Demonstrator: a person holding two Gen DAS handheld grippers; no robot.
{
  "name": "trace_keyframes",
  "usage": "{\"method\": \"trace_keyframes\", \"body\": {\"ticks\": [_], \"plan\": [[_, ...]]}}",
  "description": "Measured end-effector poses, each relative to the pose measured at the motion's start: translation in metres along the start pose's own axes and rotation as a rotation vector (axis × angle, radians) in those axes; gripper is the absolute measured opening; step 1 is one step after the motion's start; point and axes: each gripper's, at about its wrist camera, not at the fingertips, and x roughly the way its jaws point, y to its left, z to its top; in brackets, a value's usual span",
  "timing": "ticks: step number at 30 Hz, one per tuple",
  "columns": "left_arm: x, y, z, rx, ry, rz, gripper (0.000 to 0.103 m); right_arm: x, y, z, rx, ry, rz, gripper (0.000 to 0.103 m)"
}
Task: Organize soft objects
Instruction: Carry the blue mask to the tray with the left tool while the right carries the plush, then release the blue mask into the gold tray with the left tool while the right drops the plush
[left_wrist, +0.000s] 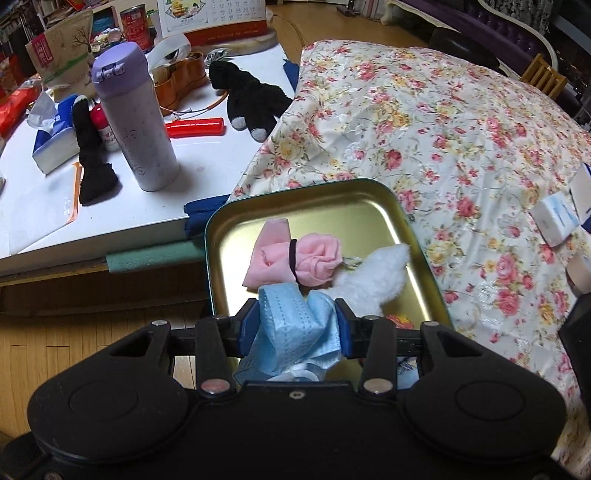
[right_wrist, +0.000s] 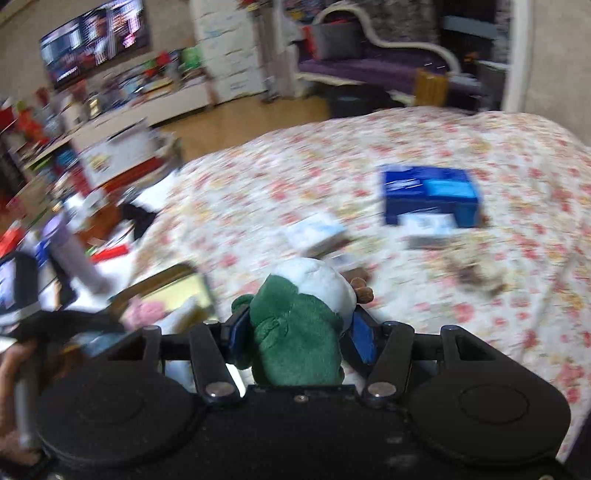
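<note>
My left gripper (left_wrist: 295, 319) is shut on a crumpled light blue face mask (left_wrist: 291, 328) and holds it over the near edge of a gold metal tin tray (left_wrist: 325, 195). In the tray lie a pink cloth roll with a black band (left_wrist: 295, 260) and a white fluffy toy (left_wrist: 373, 275). My right gripper (right_wrist: 301, 325) is shut on a green and white plush toy (right_wrist: 299, 325) above the floral bedspread (right_wrist: 369, 166). The tray (right_wrist: 173, 288) shows blurred at the left of the right wrist view.
A white table (left_wrist: 207, 155) at the left carries a purple flask (left_wrist: 133, 118), black socks (left_wrist: 90, 155), a black plush (left_wrist: 247, 96), a red bar (left_wrist: 195, 127) and clutter. A blue box (right_wrist: 430, 194) and white cartons (right_wrist: 314, 232) lie on the bed. The right wrist view is motion-blurred.
</note>
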Motion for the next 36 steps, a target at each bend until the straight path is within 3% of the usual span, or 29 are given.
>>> {"method": "trace_keyframes", "body": {"ticks": [3,6,8,12,16,20,24,36], "plan": [[0.007,0.001,0.005,0.021,-0.01,-0.003,0.043,0.01,0.029,-0.006,-0.038,0.046,0.034,0.055],[0.011,0.001,0.004,0.057,-0.055,0.049,0.048,0.023,0.053,-0.011,-0.063,0.094,0.051,0.055],[0.014,0.004,0.004,0.062,-0.065,0.059,0.06,0.031,0.067,-0.015,-0.084,0.123,0.054,0.055],[0.014,0.016,0.004,0.024,-0.044,-0.025,0.067,0.047,0.086,-0.021,-0.111,0.165,0.04,0.055],[0.015,0.021,0.002,-0.016,-0.027,-0.063,0.069,0.064,0.094,-0.025,-0.1,0.212,0.033,0.055],[0.013,0.019,0.002,-0.015,-0.041,-0.051,0.073,0.075,0.099,-0.026,-0.101,0.231,0.026,0.057],[0.013,0.017,0.001,-0.01,-0.047,-0.035,0.076,0.081,0.105,-0.024,-0.114,0.237,0.037,0.065],[0.016,0.01,-0.003,0.043,-0.043,0.014,0.077,0.094,0.106,-0.034,-0.129,0.312,-0.063,0.065]]}}
